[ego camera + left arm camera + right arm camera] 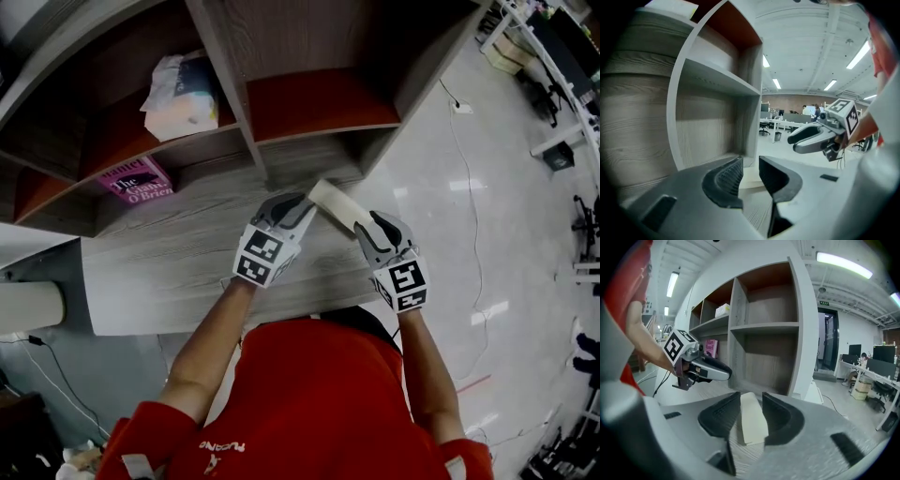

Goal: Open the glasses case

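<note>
The glasses case (335,203) is a cream oblong lying aslant on the wood-grain desk (169,262), just in front of the shelf unit. My left gripper (302,208) is at the case's left end and my right gripper (368,225) at its right end. In the right gripper view the case (752,420) lies flat between the dark pads (723,416), and the jaws stand open around it. In the left gripper view a cream end of the case (751,178) shows in the gap of the open jaws. The case's lid is down.
A wooden shelf unit (253,131) with red-backed compartments rises right behind the case. In it are a pink book (136,180) and a white packet (183,94). The desk's right edge drops to a glossy floor (469,234) with a cable. A white cylinder (28,305) lies far left.
</note>
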